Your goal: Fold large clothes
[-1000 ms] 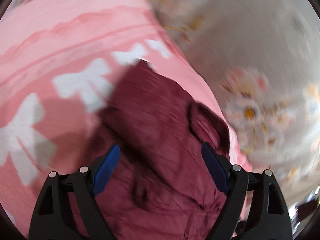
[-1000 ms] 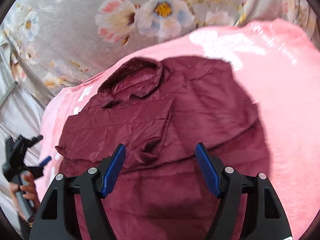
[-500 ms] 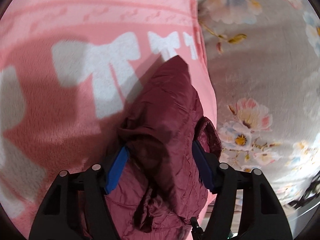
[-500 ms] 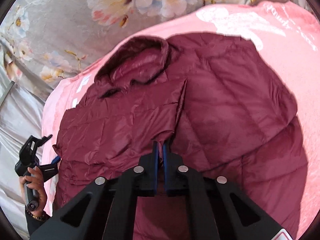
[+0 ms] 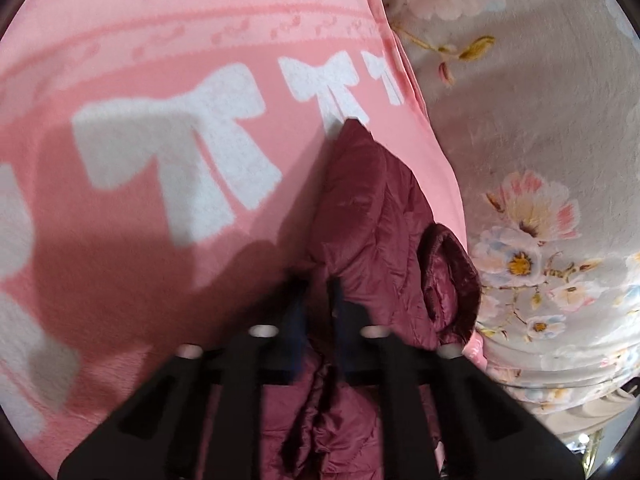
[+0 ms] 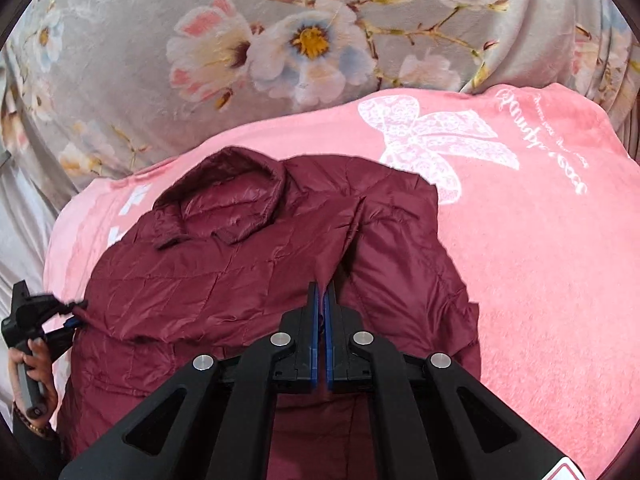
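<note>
Pinching the maroon puffer jacket (image 6: 248, 280), both grippers are clamped shut on fabric: right gripper (image 6: 321, 292) mid-front below the collar (image 6: 228, 208), left gripper (image 5: 318, 280) at its side edge.

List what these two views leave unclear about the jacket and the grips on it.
- Left wrist view: left gripper is motion-blurred; its pinch on the maroon jacket is indistinct.
- Right wrist view: right gripper hides the fabric it clamps.
- Both views: the jacket's lower hem is cut off by the bottom edge and the gripper bodies.

Maroon quilted jacket (image 6: 256, 276); pink blanket (image 6: 540, 264) w/ white bows; grey sheet (image 6: 132, 52) w/ pink-white floral print; grippers black, blue pads.
</note>
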Tool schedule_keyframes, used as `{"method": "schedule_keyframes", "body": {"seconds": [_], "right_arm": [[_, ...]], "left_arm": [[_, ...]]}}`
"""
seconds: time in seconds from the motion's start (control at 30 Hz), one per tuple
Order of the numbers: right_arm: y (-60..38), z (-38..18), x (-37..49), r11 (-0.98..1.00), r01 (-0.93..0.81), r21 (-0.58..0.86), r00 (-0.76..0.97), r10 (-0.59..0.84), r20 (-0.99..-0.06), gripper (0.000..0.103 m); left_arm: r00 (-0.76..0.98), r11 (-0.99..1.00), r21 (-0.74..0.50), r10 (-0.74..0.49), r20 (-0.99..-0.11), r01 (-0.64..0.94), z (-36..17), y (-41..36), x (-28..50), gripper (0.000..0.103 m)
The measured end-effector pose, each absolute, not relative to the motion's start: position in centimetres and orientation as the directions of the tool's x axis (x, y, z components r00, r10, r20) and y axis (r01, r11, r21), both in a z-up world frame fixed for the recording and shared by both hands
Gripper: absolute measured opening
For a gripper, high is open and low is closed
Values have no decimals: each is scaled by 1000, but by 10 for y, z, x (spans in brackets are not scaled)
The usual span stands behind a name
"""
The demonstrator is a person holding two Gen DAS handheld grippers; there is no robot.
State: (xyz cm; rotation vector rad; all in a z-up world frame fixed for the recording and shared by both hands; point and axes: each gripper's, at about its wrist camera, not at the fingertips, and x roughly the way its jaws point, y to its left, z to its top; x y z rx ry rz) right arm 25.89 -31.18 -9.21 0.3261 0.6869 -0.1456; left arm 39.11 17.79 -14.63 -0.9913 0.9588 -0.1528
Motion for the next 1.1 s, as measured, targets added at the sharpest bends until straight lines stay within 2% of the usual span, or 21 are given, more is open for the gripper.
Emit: {"method": "schedule_keyframes", "body": {"seconds": [0.1, 0.17, 0.23, 0.33, 0.57, 0.73, 0.77, 0.9, 1.0, 1.1], "right_arm": [[-317, -85, 249, 940, 230, 253, 798, -33, -602, 1], [-323, -106, 256, 939, 268, 216, 739, -56, -671, 0], [-330, -132, 260, 926, 291, 239, 687, -29, -726, 0], [-330, -150, 260, 925, 303, 229, 665, -33, -746, 0], [-321, -149, 262, 942, 297, 156, 643, -76, -762, 1], [-321, -137, 247, 949, 279, 147, 659, -78, -748, 11], [-322, -131, 242, 949, 282, 142, 667, -87, -740, 15], [-325, -96, 222, 948, 289, 137, 718, -120, -685, 15], [-311, -70, 233, 957, 252, 144, 750, -99, -654, 16], [-290, -59, 261, 967, 200, 160, 758, -49, -650, 16]], "left_arm": [[639, 576, -768, -486, -597, -279, -135, 187, 381, 1], [634, 640, -712, -429, -644, -289, -137, 185, 379, 1], [589, 662, -675, -416, -693, -326, -154, 182, 383, 0], [600, 689, -657, -395, -695, -307, -162, 177, 379, 0], [593, 774, -567, -325, -737, -281, -152, 164, 377, 0], [582, 881, -426, -239, -778, -207, -134, 150, 369, 2], [588, 898, -395, -217, -779, -193, -127, 149, 364, 2], [677, 964, -227, -76, -732, -137, -72, 140, 340, 2], [728, 964, -251, -108, -676, -90, -35, 127, 341, 2], [716, 963, -268, -178, -675, -14, -22, 89, 365, 2]]}}
